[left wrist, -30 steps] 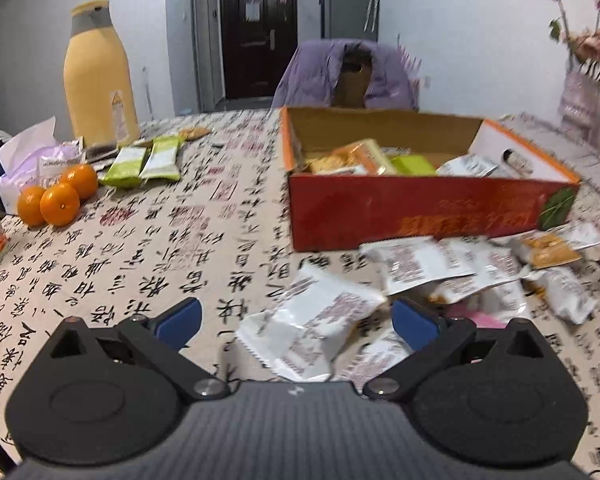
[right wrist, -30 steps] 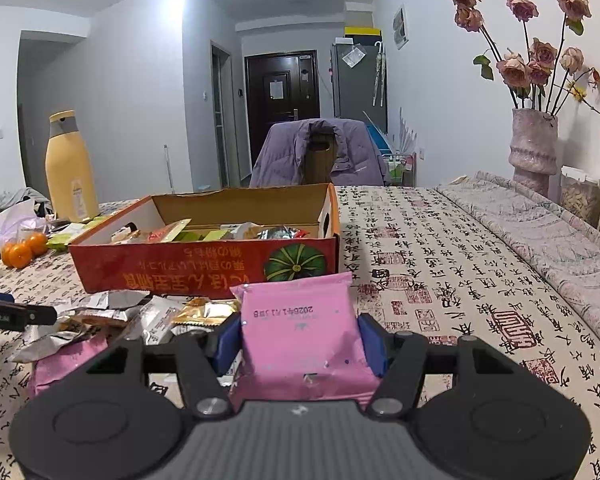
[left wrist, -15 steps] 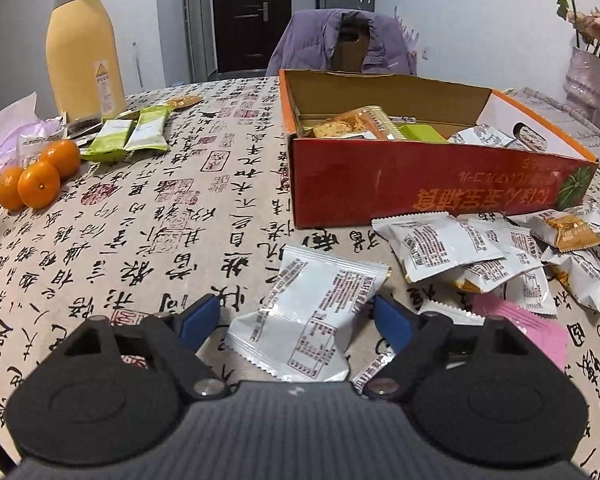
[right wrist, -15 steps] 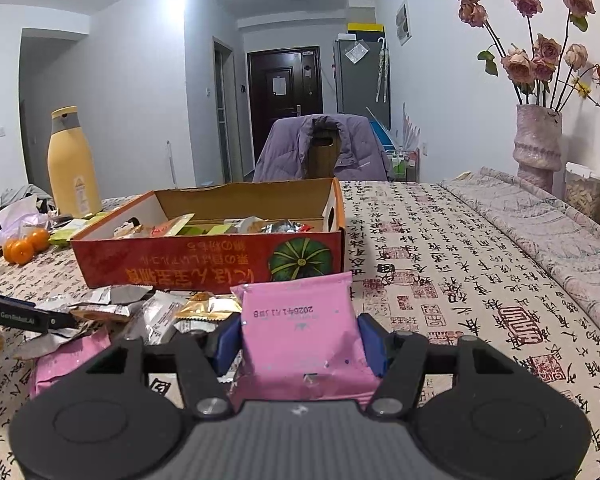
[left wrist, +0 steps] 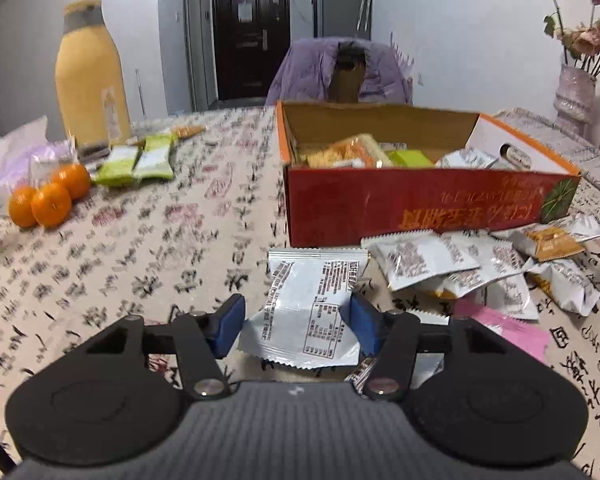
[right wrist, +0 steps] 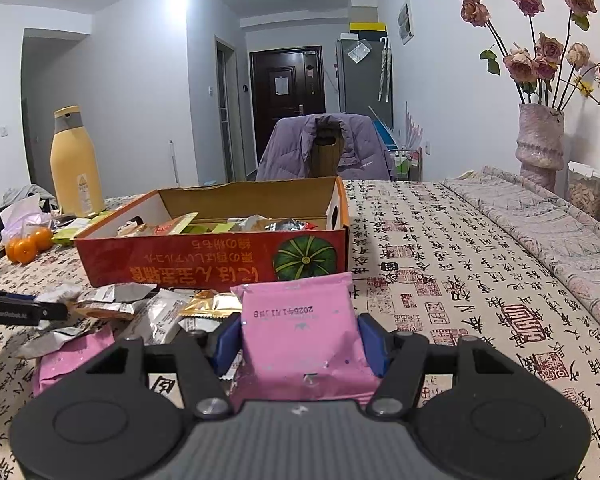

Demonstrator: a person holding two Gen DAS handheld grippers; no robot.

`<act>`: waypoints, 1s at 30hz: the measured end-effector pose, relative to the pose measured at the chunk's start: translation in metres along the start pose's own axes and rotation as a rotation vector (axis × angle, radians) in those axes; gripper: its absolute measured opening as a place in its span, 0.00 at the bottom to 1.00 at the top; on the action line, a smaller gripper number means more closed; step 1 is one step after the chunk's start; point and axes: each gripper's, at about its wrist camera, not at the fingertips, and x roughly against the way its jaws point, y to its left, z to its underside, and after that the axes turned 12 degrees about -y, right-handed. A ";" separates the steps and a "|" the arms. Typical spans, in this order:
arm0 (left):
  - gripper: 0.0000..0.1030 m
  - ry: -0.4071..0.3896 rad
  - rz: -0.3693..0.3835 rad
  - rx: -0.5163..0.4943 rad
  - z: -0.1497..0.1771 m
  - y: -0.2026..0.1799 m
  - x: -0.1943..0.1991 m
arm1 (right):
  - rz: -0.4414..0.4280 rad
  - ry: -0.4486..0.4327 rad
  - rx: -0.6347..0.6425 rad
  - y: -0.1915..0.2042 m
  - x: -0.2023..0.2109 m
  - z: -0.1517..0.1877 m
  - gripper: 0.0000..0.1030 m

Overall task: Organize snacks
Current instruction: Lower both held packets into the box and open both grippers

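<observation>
While the left tongs have just been closing, a white snack packet stands between the blue pads, and the right-hand pad presses its edge. Whether the left-hand pad has met the wrapper I cannot tell; a sliver of gap may remain there. This packet lies just in front of the red cardboard box, at the left end of a loose heap of packets on the bench. Further left, well clear of the work, sit three oranges, two green bars and a tall yellow bottle.

Moving right, the box is open and already part filled with mixed wrappers. The right tongs are clamped on a pink packet, pads flat against both its sides, held just short of the box's front wall. Beyond, the bench cloth is bare up to a vase of dried roses.

Risks, as judged:
- The white packet is slick and puffed; a grip on one edge only could let it swivel or slide out when lifted.
- Hard squeezing could burst a wrapper or crush the contents.
- The left tongs sit close to the heap, so a lift may drag neighbouring packets along.
- Both packets must clear the front wall; a low carry would catch the rim and shove the box.
</observation>
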 end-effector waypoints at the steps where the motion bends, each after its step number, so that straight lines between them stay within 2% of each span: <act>1: 0.56 -0.018 -0.005 -0.008 -0.002 -0.001 0.005 | 0.000 -0.001 0.000 0.000 0.000 0.000 0.59; 13: 0.56 -0.179 0.009 0.016 -0.033 -0.015 0.036 | -0.021 -0.030 -0.001 0.007 0.002 -0.009 0.59; 20: 0.56 -0.216 0.030 0.034 -0.050 -0.028 0.032 | -0.029 -0.062 -0.005 0.010 -0.005 -0.022 0.59; 30: 0.56 -0.265 0.069 0.045 -0.085 -0.055 0.012 | -0.047 -0.112 -0.002 0.020 -0.039 -0.050 0.59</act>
